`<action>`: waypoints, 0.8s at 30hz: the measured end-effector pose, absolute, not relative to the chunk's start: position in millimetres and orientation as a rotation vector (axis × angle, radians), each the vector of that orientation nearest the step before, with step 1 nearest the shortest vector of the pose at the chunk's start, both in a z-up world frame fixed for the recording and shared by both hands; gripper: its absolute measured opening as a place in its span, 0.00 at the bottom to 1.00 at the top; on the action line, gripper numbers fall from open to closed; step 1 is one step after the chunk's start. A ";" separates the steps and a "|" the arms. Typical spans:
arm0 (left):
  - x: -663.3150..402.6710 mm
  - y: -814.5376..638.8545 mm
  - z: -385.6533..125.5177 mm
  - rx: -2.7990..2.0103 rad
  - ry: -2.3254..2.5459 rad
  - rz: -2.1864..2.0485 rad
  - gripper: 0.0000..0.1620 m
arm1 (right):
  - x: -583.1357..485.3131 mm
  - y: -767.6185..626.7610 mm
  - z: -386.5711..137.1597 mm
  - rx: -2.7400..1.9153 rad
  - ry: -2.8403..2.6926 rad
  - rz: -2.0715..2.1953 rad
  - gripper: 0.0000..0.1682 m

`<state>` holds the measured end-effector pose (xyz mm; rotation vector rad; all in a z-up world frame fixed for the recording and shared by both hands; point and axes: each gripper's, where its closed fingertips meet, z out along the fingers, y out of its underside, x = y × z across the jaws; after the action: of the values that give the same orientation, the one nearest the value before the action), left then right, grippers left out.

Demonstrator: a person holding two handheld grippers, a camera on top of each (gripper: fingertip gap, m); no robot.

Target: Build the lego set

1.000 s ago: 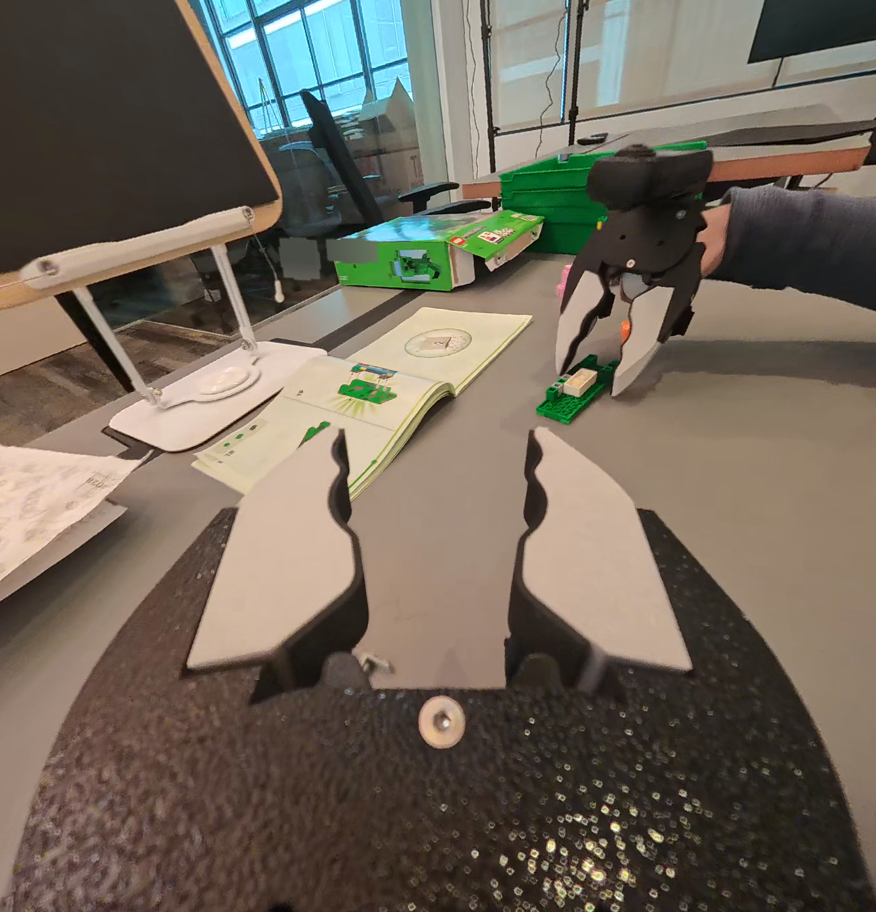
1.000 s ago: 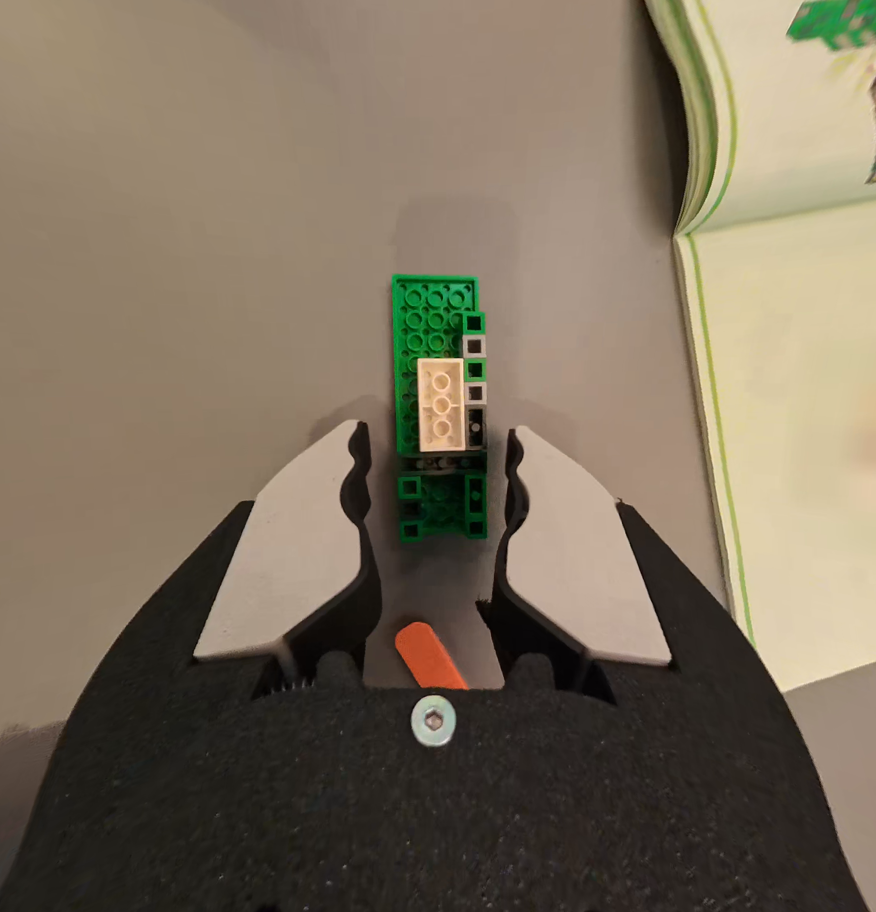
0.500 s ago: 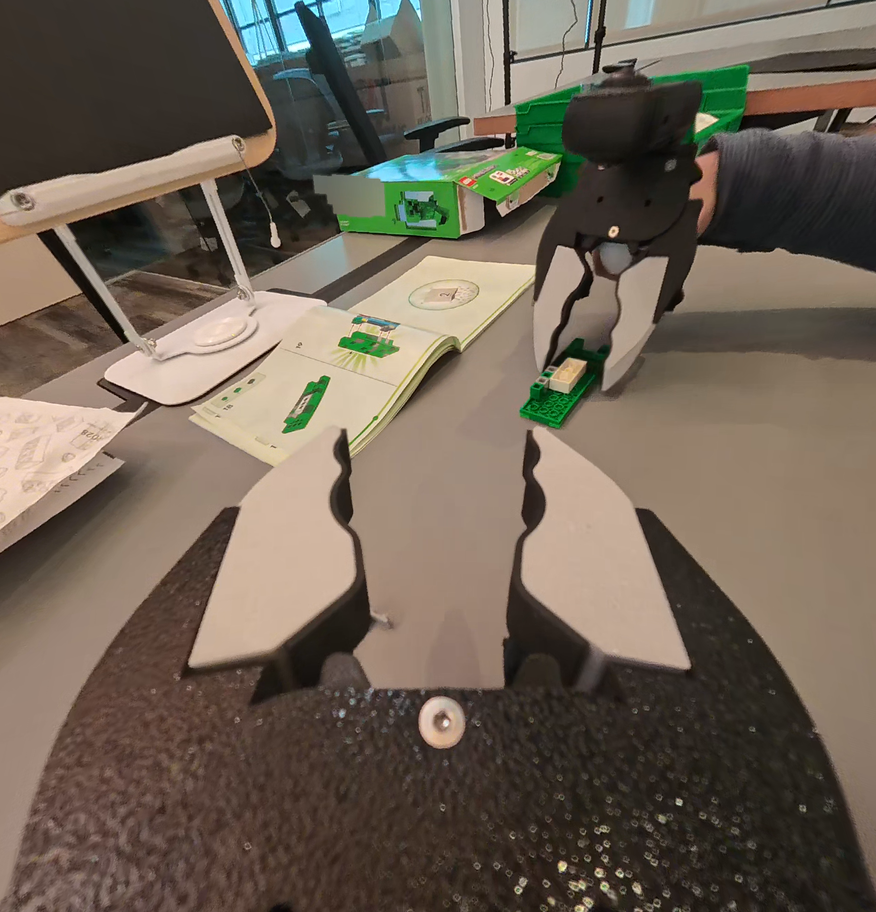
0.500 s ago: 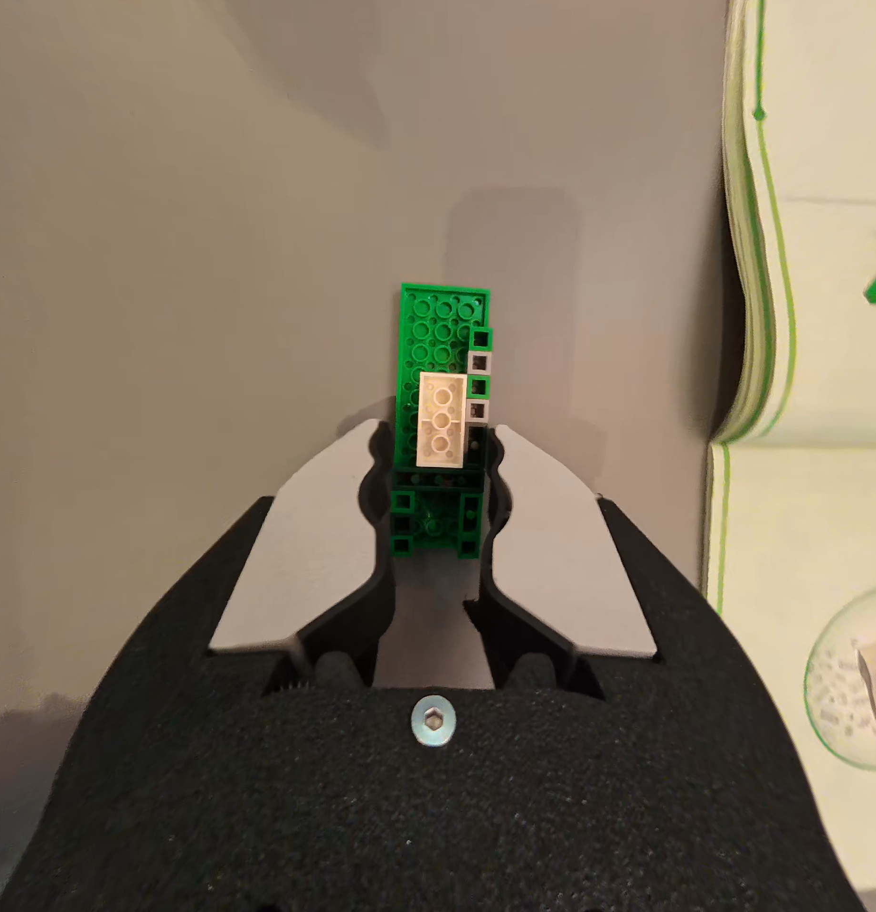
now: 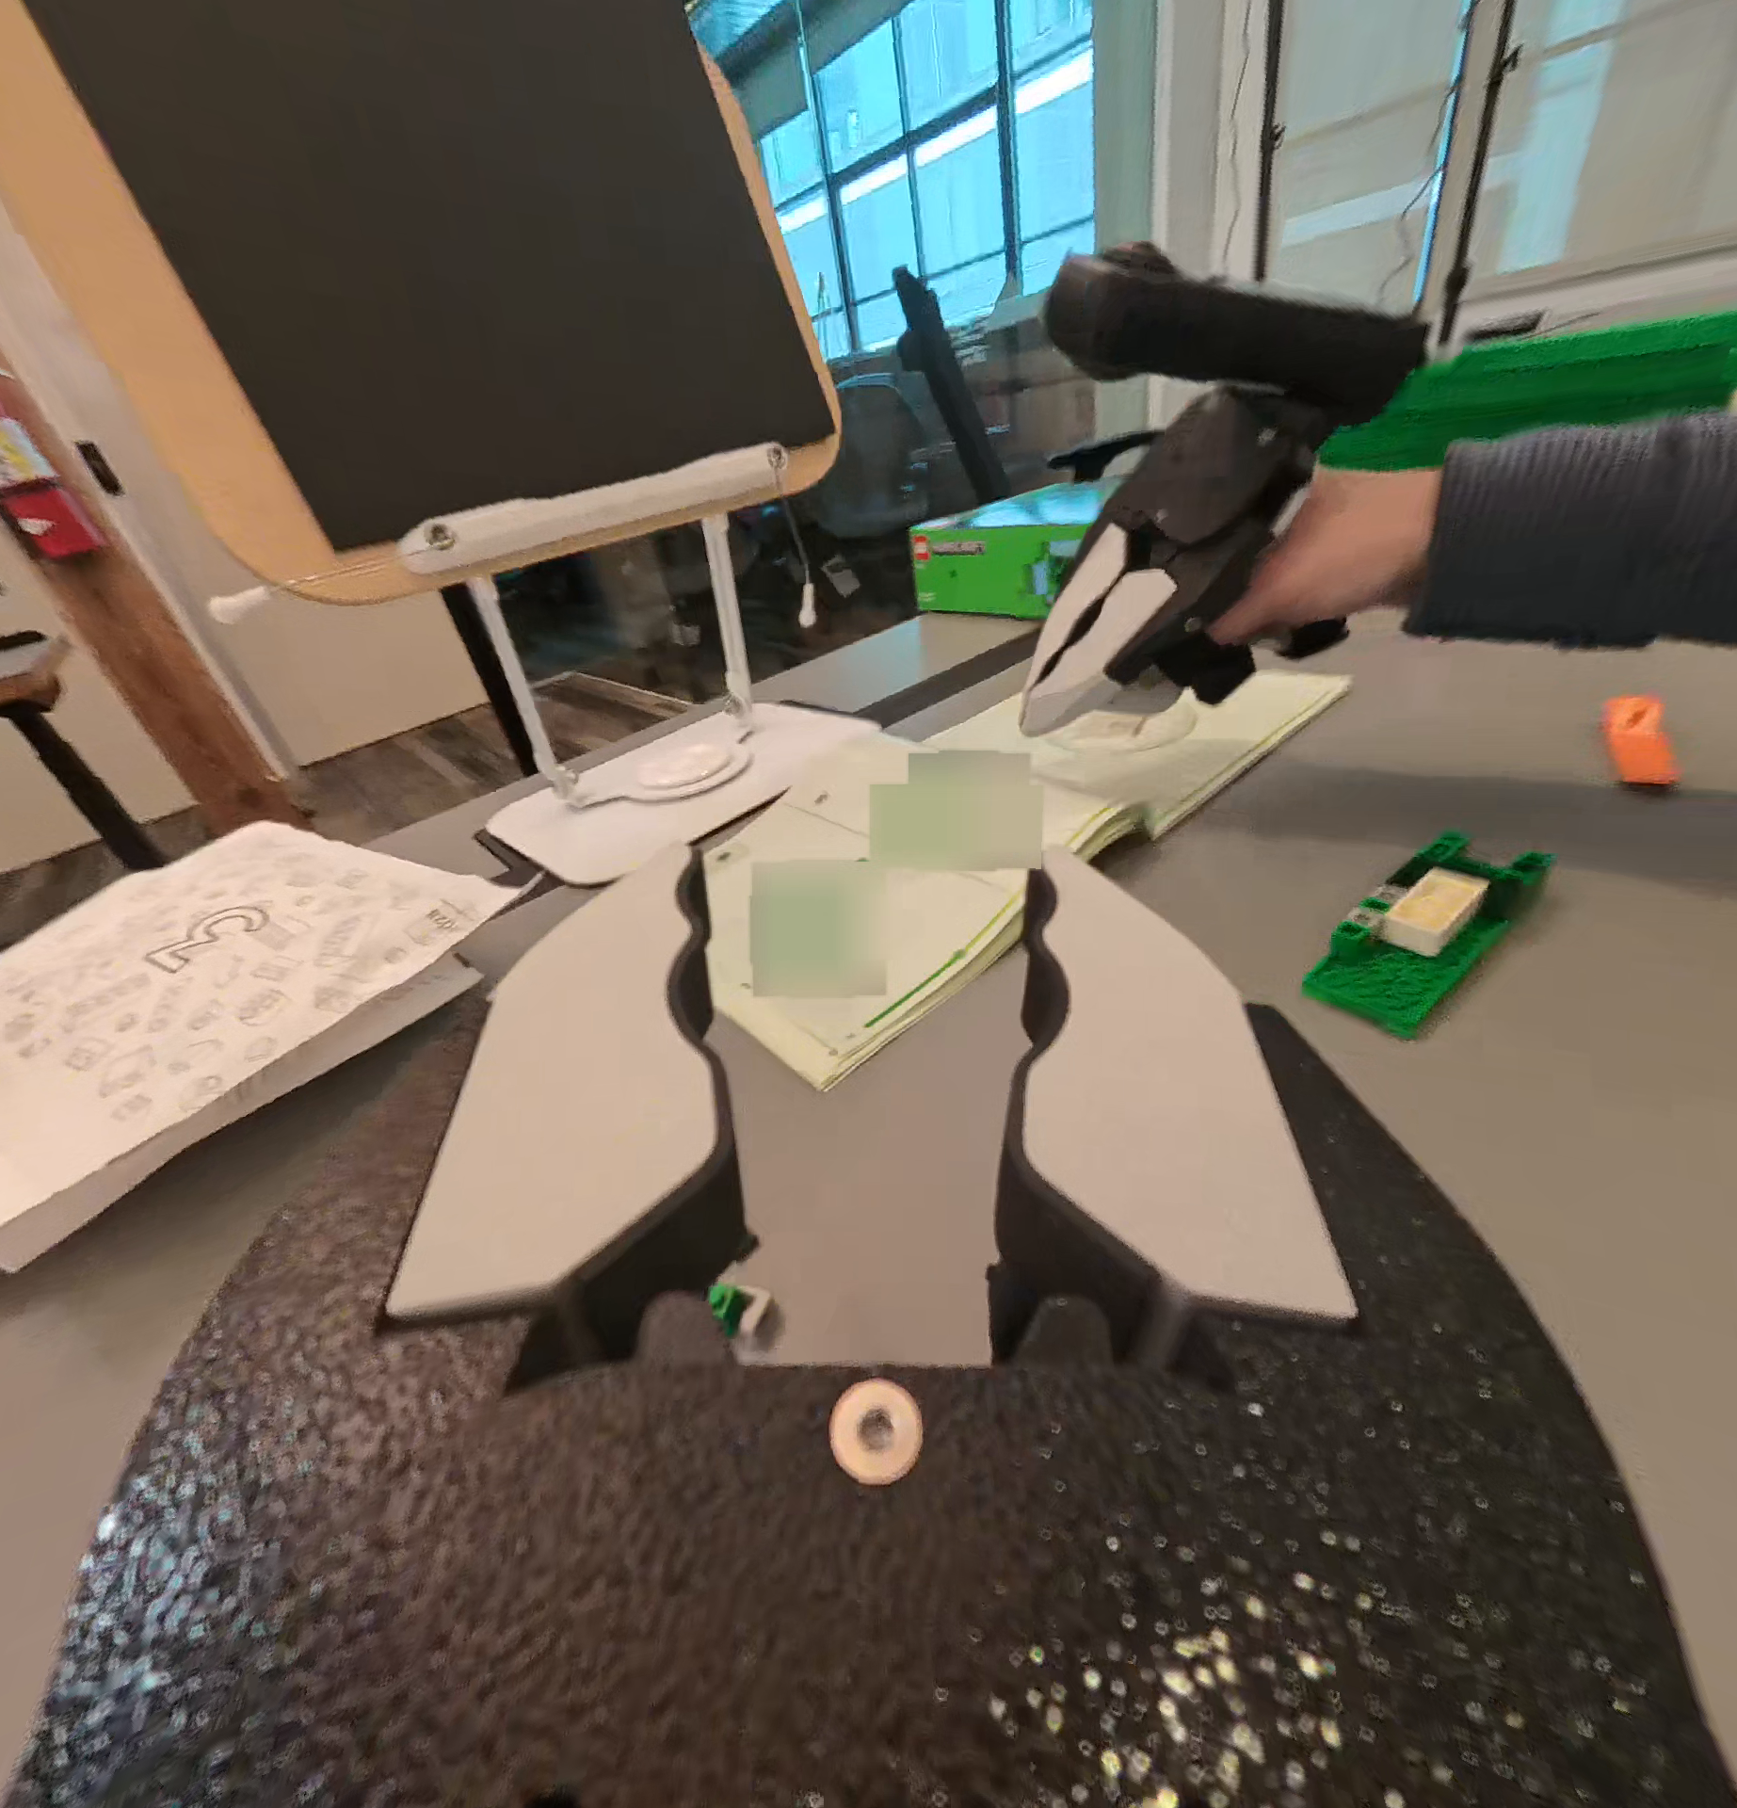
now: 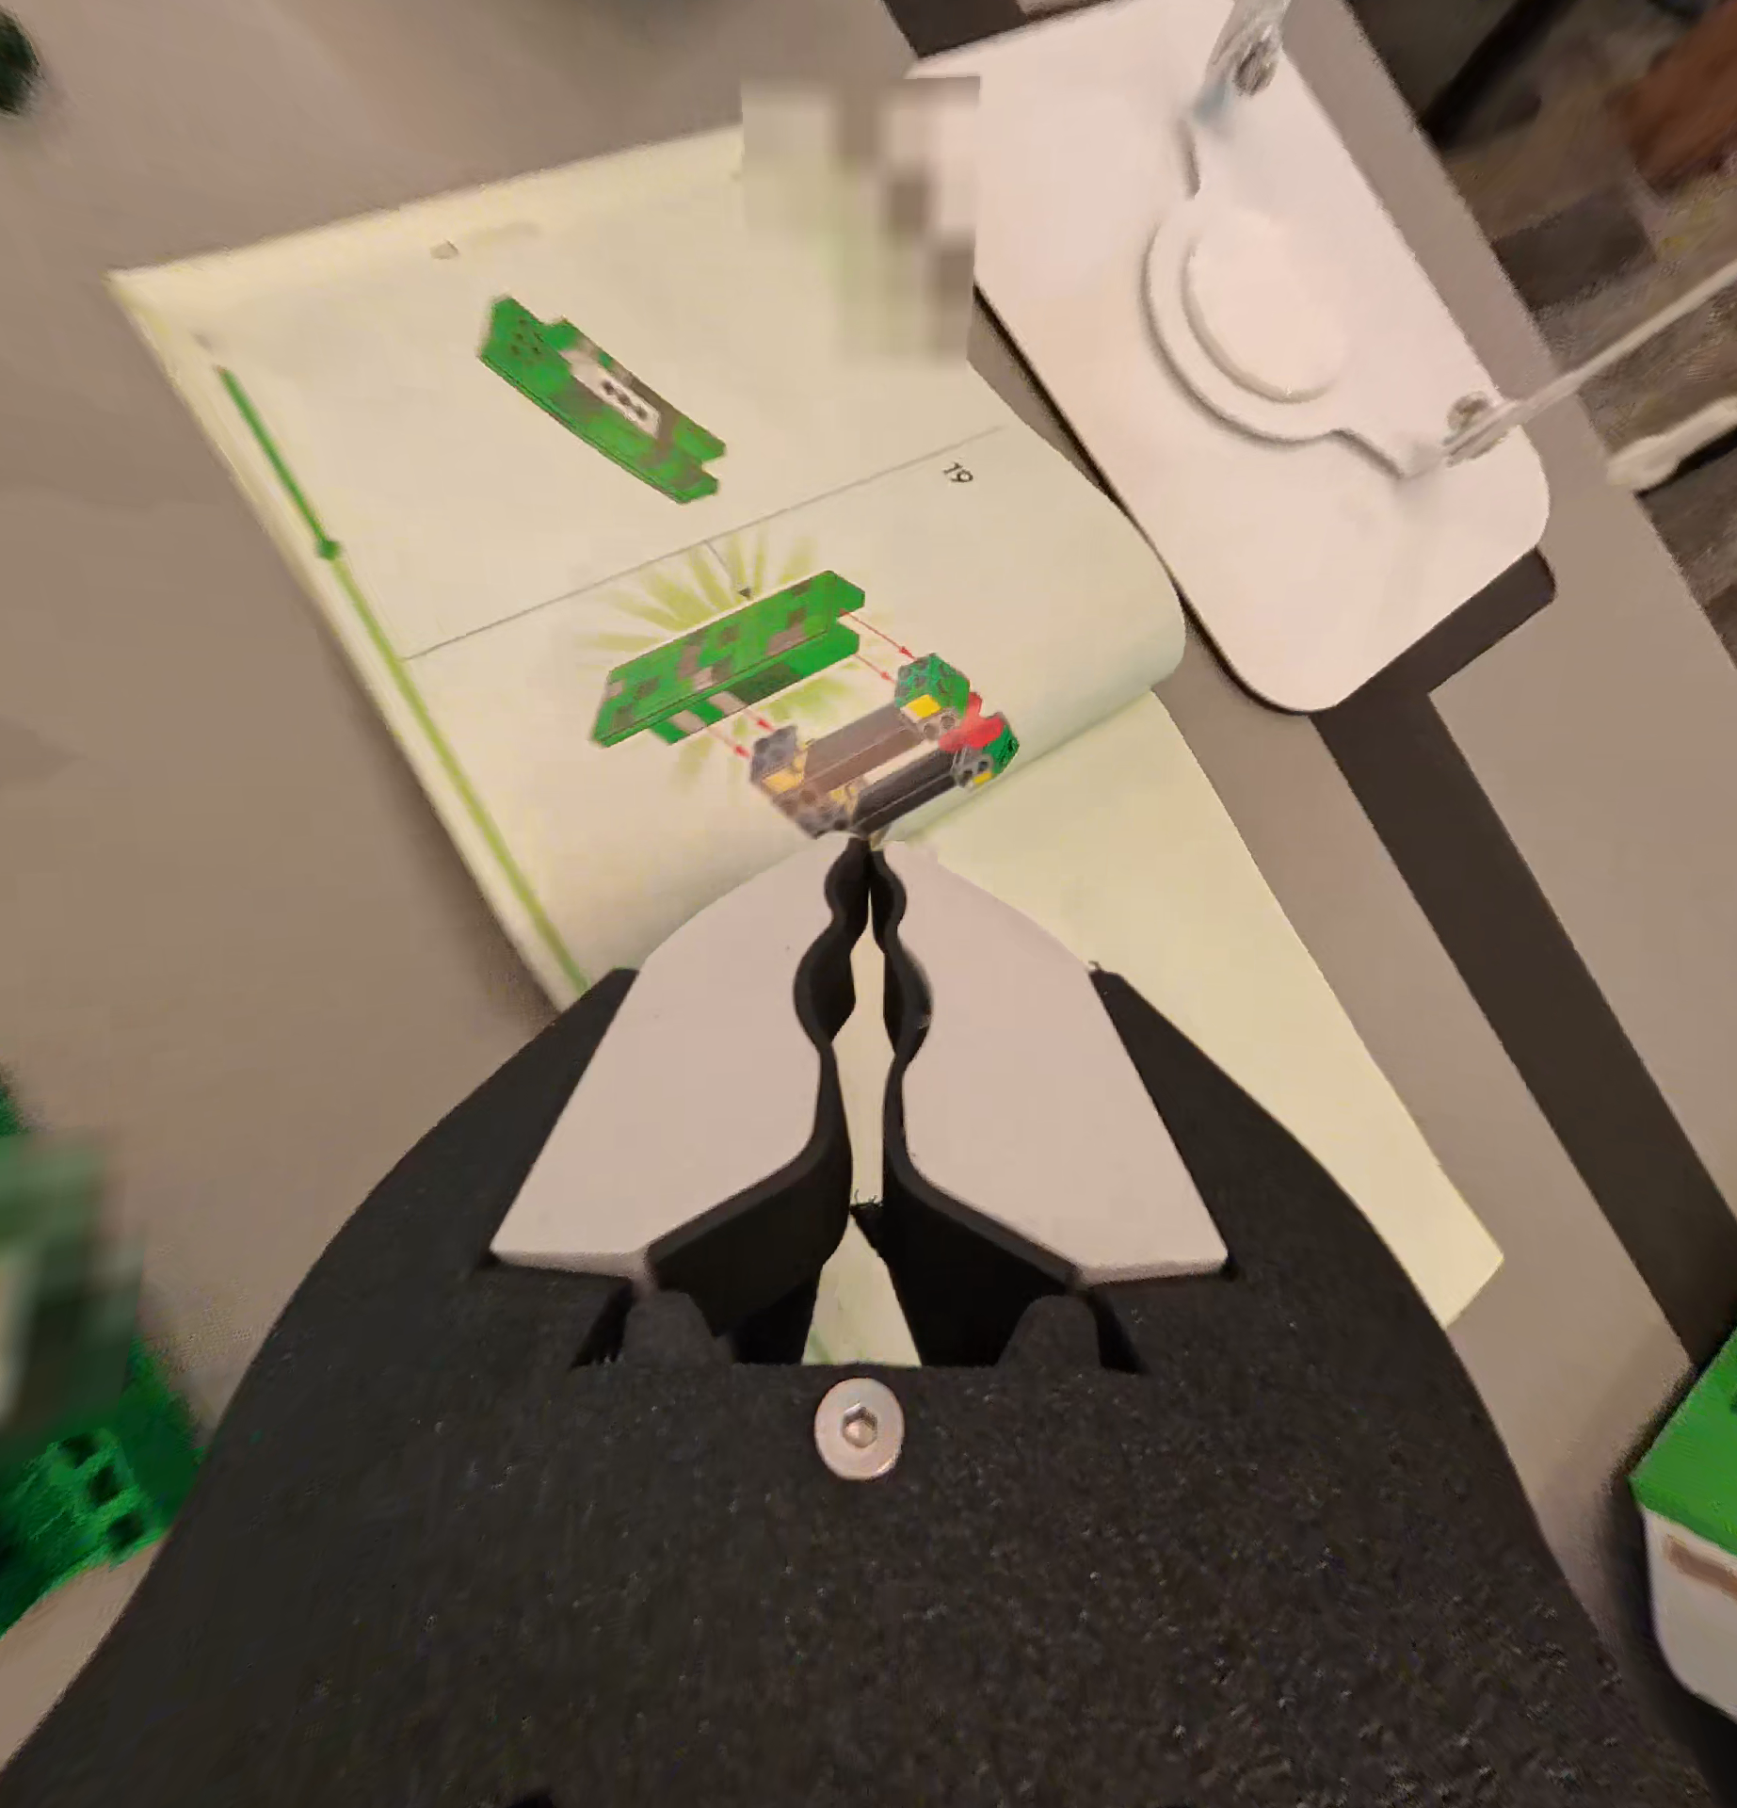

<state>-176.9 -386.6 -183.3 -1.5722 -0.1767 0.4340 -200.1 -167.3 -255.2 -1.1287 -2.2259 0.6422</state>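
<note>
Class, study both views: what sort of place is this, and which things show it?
Probably an office: tall windows, an office chair behind the grey table, and an easel board.

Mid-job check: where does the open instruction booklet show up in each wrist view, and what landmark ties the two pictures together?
Left wrist view: the instruction booklet lies mid-frame, just beyond the left gripper, with the right gripper above its far page.
Right wrist view: it fills the centre, printed page ahead of the shut fingertips.
Shared landmark: the white stand base beside the booklet.
</note>
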 end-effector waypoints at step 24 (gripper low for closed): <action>-175.7 -388.7 -198.7 -1.615 -0.188 0.482 0.34 | -176.1 -197.5 -185.0 -1.130 -1.698 0.920 0.00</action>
<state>-175.7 -388.7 -198.7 -1.6154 -0.1882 0.4818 -176.1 -197.5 -185.0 -1.1301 -1.6981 0.9203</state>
